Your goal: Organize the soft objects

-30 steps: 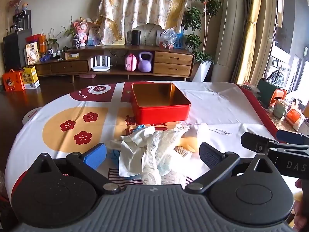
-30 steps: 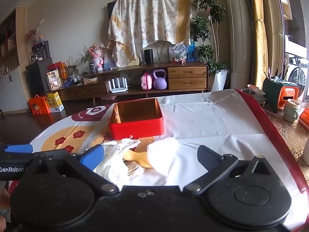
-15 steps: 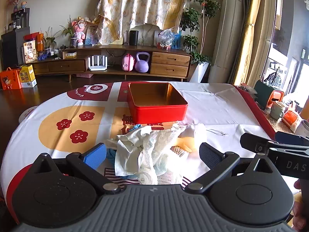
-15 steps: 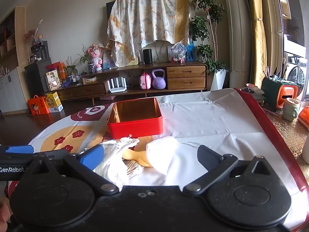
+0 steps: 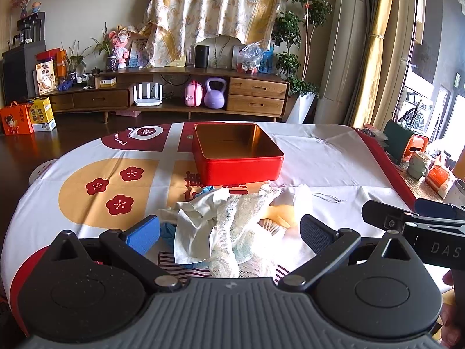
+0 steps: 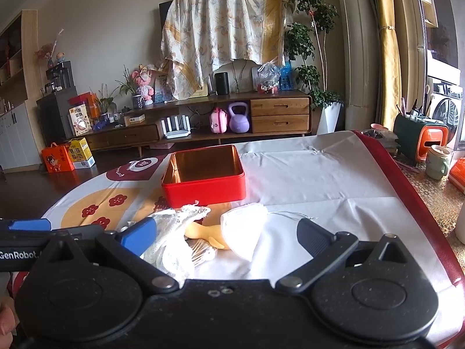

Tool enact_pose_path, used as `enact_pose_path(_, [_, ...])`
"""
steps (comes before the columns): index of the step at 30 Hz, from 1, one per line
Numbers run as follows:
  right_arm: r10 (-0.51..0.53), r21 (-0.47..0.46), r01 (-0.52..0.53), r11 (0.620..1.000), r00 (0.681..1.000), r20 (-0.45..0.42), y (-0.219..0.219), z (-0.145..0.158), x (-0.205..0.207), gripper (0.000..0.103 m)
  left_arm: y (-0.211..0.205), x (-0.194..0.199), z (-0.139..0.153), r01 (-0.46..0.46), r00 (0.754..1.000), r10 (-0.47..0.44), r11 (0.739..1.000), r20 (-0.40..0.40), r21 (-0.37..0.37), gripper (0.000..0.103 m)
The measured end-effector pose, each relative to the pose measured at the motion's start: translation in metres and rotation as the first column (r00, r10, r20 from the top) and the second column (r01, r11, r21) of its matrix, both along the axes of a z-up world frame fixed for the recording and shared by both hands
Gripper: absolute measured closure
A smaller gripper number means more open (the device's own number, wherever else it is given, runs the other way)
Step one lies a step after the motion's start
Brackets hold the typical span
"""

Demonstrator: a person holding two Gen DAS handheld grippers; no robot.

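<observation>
Over the last second you have barely shifted, so nothing is picked yet: your left gripper (image 5: 229, 231) and right gripper (image 6: 225, 237) both hover with jaws wide over the soft pile (image 5: 232, 226), just before the empty red tin (image 5: 237, 155).

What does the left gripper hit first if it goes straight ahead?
Probably the crumpled pile of white mesh and cotton cloths, lying between the open fingers of the left gripper. The open red square metal tin sits beyond it; depth is uncertain.
</observation>
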State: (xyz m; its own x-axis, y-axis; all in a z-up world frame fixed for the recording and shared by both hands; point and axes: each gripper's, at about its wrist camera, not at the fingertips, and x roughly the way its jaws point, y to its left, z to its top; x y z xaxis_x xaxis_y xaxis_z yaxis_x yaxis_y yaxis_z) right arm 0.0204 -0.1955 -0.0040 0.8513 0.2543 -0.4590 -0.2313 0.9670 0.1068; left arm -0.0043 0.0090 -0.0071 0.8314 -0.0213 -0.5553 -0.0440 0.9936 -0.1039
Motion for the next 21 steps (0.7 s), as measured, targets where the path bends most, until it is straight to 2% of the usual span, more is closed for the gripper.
enact_pose_path(21, [0.000, 0.001, 0.000, 1.000, 1.000, -0.001, -0.0005, 0.0001, -0.0007, 0.000, 0.0029, -0.0011, -0.0041, -0.005, 1.000, 0.005, 1.000, 0.001, -0.001, 0.000])
